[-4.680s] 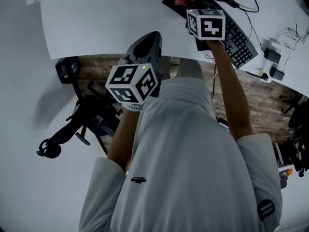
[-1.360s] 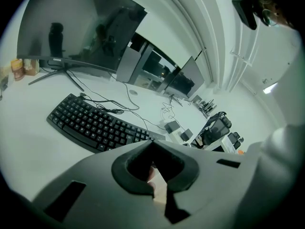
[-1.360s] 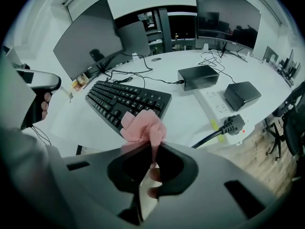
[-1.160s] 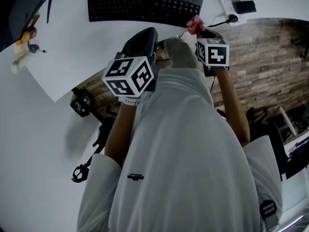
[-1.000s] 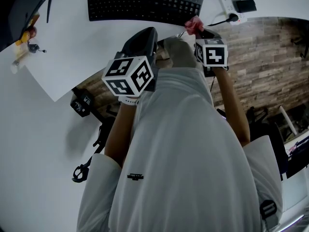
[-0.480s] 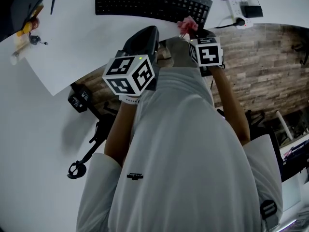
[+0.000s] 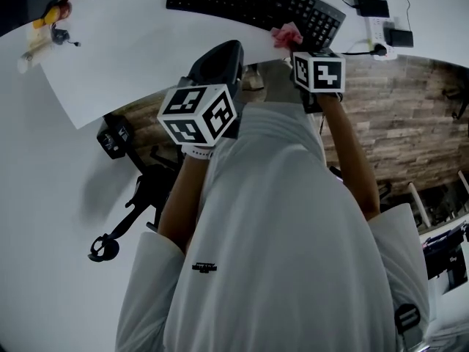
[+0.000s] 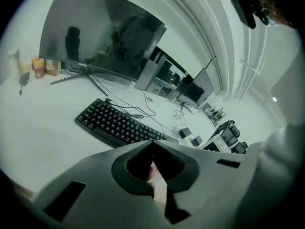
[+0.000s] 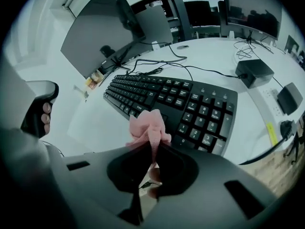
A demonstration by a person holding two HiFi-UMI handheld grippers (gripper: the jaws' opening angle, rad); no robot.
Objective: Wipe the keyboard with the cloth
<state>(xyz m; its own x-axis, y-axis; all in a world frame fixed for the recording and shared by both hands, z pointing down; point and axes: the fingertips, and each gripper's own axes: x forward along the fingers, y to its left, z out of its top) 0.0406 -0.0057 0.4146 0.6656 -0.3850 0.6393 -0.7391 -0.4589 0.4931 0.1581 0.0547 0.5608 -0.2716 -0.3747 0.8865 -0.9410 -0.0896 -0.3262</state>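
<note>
Pinching pink cloth [image 7: 286,34] by black keyboard [image 7: 249,2]

Head view: right gripper [image 7: 292,44], upper right of centre, holds the cloth at the keyboard's near edge, right end. Left gripper [image 7: 229,48] sits at centre, by the white desk [image 7: 132,57] edge, apart from the keyboard.

Left gripper view: jaws pressed together, nothing gripped. Keyboard mid-frame, monitor [image 8: 100,37] upper left.

Right gripper view: jaws clamped on the cloth, which bunches up above the tips in front of the keys; contact with the keyboard unclear.
</note>
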